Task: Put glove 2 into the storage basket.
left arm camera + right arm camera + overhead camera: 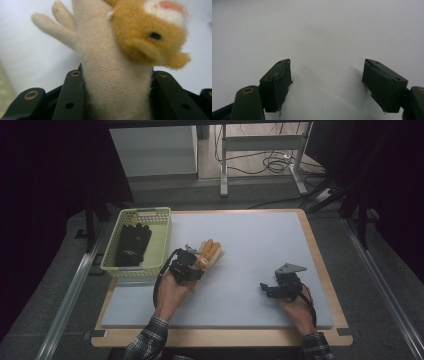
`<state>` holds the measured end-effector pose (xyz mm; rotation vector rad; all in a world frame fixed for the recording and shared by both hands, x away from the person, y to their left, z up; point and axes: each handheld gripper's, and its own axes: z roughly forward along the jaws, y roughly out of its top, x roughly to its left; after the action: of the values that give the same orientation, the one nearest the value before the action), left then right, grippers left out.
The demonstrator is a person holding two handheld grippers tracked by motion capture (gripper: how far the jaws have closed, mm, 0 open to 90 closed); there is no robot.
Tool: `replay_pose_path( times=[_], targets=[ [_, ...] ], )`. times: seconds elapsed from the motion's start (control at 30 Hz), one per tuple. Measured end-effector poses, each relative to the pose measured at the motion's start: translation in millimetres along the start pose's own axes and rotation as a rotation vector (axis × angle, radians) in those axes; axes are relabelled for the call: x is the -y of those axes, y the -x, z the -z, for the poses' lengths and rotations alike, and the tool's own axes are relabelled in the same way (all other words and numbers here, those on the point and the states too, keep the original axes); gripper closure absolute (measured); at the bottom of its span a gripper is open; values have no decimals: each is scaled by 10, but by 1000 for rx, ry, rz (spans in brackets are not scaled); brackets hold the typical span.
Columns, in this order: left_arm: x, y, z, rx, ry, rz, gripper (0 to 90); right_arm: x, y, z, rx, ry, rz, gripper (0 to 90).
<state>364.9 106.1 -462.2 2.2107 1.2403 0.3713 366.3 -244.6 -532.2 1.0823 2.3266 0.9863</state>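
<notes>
A dim room surrounds a wooden counter (320, 270) topped with a pale grey mat (250, 250); beyond its far edge stand the metal legs of another frame, with cables on the floor behind them. At the counter's left far corner sits a yellow-green slotted basket (162, 237), and a pair of black gloves (134, 244) lies inside it. Just right of the basket, the left tongs (192, 262) are clenched on a cream and orange fuzzy glove (210, 252), which is over the mat near the counter's middle left. In the left gripper view the glove's cream cuff (116, 85) is squeezed between the two black jaws, its cream fingers (53, 23) spread up to the left, and an orange plush animal face (150, 35) with a black eye sits at the upper right. The right tongs (265, 287) rest low over the mat at the near right, well apart from the glove. In the right gripper view their jaws stand wide apart with nothing between them but bare mat (322, 37). Plaid sleeves (150, 340) enter from the near edge.
</notes>
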Motion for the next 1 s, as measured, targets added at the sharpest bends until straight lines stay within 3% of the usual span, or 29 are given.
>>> replay_pose_path(
  times=[0.33, 0.63, 1.0],
  targets=[
    [-188, -283, 250, -38, 25, 37, 624, 0, -5, 0, 0, 0, -5, 228],
    [-298, -592, 500, -103, 49, 70, 623, 1, -4, -1, 0, 1, -3, 228],
    [-246, -1192, 690, -198, 71, 158, 620, 1, -5, -2, 1, 3, -4, 228]
  ],
)
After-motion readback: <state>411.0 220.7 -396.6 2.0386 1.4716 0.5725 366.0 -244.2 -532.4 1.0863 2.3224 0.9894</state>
